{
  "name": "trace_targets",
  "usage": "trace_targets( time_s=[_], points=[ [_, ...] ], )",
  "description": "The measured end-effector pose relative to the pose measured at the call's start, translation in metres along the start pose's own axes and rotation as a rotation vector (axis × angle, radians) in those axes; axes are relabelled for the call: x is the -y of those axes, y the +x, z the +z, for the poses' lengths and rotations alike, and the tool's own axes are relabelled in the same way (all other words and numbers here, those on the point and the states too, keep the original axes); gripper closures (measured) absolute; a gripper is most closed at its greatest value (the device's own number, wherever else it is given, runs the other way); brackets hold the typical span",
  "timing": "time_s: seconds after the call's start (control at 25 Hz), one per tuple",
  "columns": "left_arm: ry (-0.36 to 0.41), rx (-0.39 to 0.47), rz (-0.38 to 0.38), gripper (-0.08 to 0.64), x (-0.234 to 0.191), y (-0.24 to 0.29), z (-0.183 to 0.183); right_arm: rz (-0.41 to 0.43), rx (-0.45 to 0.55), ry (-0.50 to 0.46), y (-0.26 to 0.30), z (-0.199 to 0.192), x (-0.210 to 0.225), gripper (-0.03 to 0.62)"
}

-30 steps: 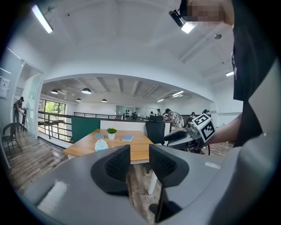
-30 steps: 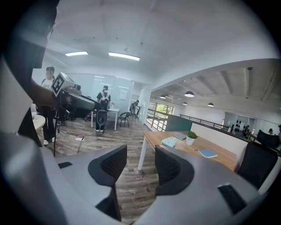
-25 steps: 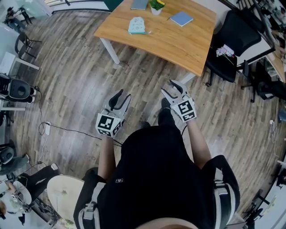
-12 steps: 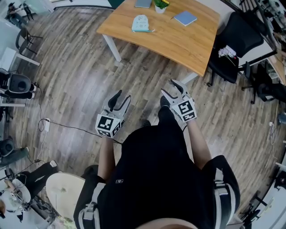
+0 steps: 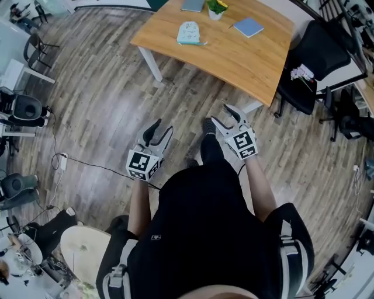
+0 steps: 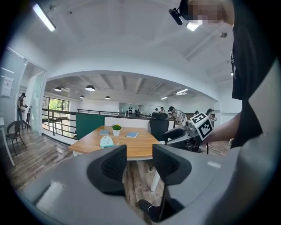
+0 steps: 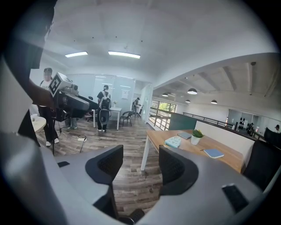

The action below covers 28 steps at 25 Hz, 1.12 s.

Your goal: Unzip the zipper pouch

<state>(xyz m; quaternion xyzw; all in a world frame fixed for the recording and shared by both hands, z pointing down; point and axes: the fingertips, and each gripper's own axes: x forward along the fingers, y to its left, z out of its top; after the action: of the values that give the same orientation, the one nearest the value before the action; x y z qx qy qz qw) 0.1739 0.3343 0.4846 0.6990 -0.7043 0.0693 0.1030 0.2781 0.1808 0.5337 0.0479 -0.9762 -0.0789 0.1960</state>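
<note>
the left gripper (image 5: 162, 128), its jaws just opened wide, has nothing between them. the pale mint zipper pouch (image 5: 189, 32) lies well ahead on the light wooden table (image 5: 234, 55). the right gripper (image 5: 222, 115), jaws likewise just opened wide, is empty.

We noted a potted plant (image 5: 217, 8) and blue notebook (image 5: 248, 27) on the far table (image 5: 234, 58), black chair (image 5: 318, 49) at right.
</note>
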Motion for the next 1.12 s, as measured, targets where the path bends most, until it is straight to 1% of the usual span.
trace_targets(
  time_s=[0.24,0.6,0.84,1.12],
  points=[
    [0.005,-0.032,-0.008,0.377,-0.014,0.019,0.005,0.005,0.013,0.026,0.023,0.004,0.019,0.337],
    [0.003,-0.057,-0.018,0.377,-0.033,0.064,0.014,0.024,-0.002,0.057,0.052,-0.001,0.054,0.345],
    [-0.014,-0.048,0.003,0.377,-0.053,0.101,0.034,0.051,-0.009,0.047,0.074,0.013,0.093,0.347],
    [-0.031,-0.045,0.053,0.379,-0.074,0.151,0.054,0.100,-0.003,0.026,0.107,0.023,0.148,0.350]
  ],
)
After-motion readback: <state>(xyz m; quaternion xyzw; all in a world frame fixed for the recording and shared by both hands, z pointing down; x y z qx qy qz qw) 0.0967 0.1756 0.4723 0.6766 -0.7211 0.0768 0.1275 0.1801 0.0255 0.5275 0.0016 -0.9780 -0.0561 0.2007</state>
